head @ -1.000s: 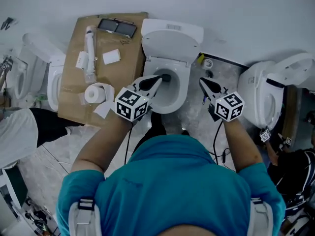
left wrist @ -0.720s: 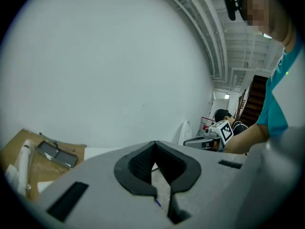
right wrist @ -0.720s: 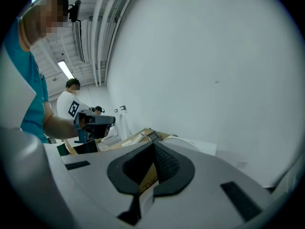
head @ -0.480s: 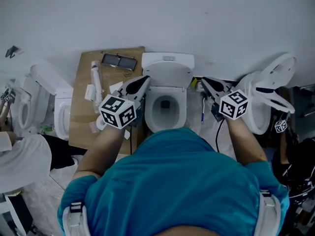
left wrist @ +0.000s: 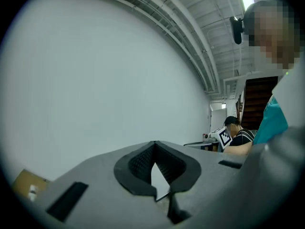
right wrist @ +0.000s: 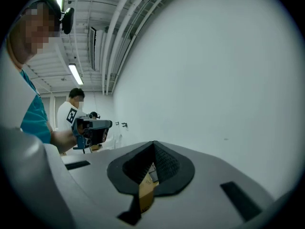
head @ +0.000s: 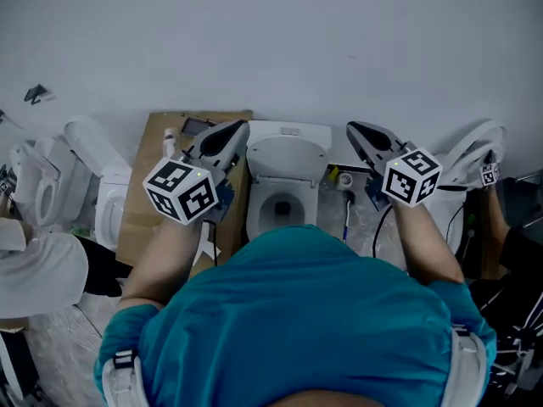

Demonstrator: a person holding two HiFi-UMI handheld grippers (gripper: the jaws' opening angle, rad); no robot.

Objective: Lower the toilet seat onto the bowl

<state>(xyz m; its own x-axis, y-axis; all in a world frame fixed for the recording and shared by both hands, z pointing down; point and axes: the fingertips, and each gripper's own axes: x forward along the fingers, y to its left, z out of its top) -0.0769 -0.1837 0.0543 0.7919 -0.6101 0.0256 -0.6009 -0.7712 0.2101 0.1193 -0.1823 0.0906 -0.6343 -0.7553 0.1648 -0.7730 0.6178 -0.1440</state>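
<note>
- Wall (head: 271, 41): bare, open room in front.
- Cardboard sheet (head: 140, 214): against the toilet's (head: 316, 195) left edge; the floor (head: 361, 219) to its right is cluttered.
- Seat (head: 260, 202): looks already down on the bowl (head: 284, 209), with the lid (head: 288, 155) upright. Likely done.
- Left gripper (head: 236, 129), right gripper (head: 355, 130): pinched closed, empty, well clear.

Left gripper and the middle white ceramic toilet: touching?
Apart. Left gripper view shows the left gripper shut in open air, only bare wall ahead; the white ceramic toilet stands below it.
</note>
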